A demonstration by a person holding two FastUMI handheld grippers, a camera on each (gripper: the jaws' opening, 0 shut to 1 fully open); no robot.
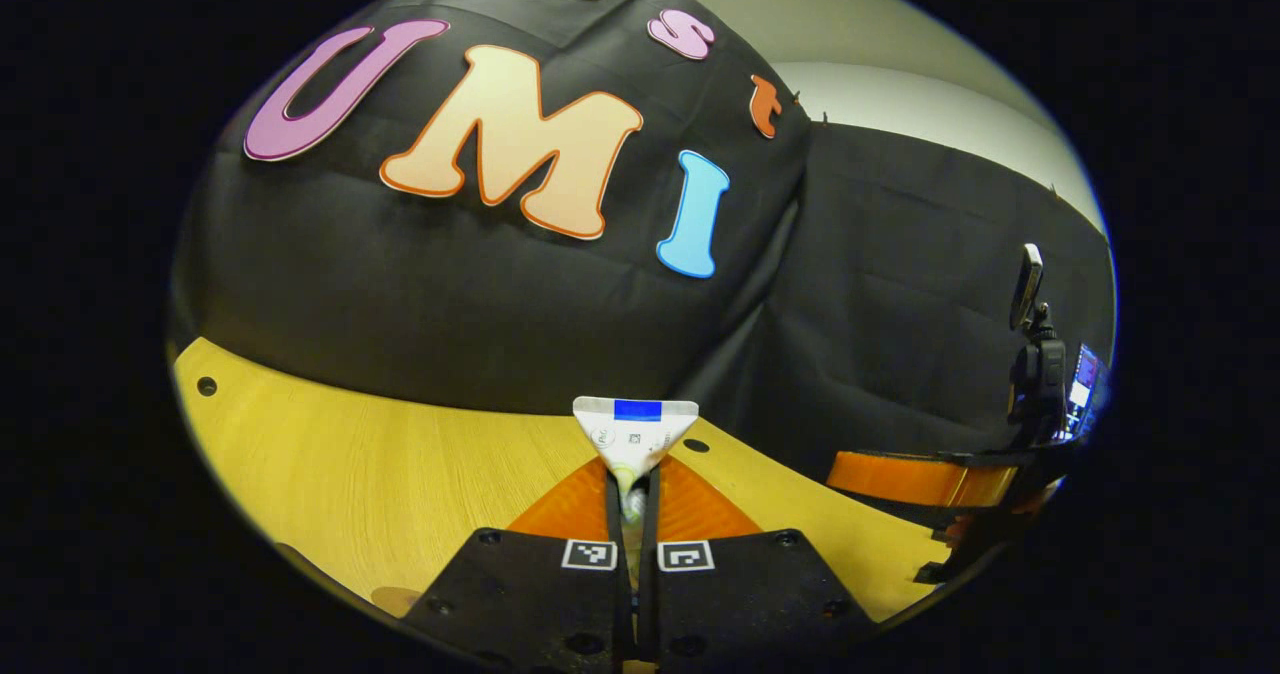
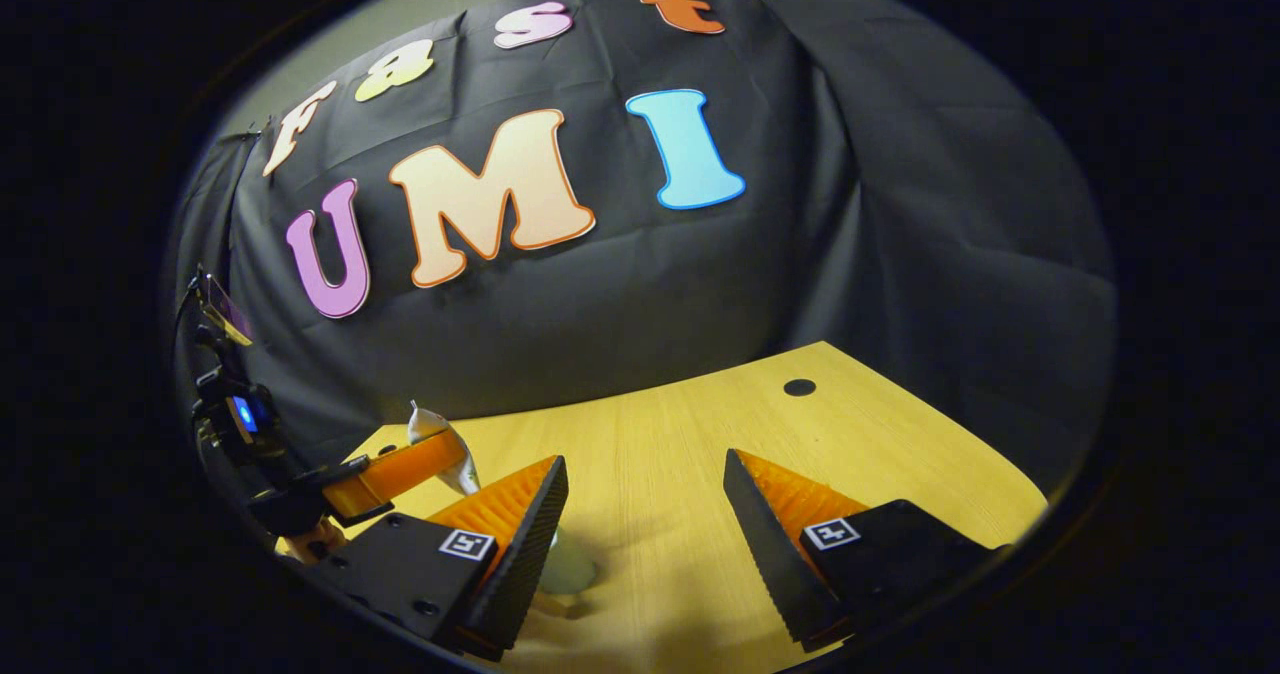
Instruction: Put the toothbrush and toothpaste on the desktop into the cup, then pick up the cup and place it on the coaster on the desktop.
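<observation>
- Left tool (image 1: 633,499), left gripper view: its two black-and-orange fingers (image 1: 580,504) stand nearly together, clamped on the toothpaste tube (image 1: 634,432). The tube runs up between them, and its flat, crimped white end with a blue band rises just above the fingertips.
- Toothpaste tube, position: held up off the yellow wooden surface (image 1: 380,464), pointing toward the black cloth wall (image 1: 420,304).
- Right tool (image 2: 645,489), right gripper view: its two fingers (image 2: 520,514) stand wide apart with bare wood between them; nothing is held.
- Right gripper view, lower left: the left tool (image 2: 400,474) appears farther off as an orange finger on a black body, with the pale toothpaste tube (image 2: 435,429) sticking up from it, above the surface (image 2: 900,454).
- Pale rounded object (image 2: 568,569), right gripper view: it sits on the surface just beside the right tool's left-hand finger and is partly hidden by it; what it is cannot be told.
- Left gripper view, right edge: the right tool (image 1: 920,476) shows as an orange finger on a black frame, with a mounted device (image 1: 1035,354) above it.
- Surface: round dark holes (image 2: 799,387) mark the wood near the far edge.
</observation>
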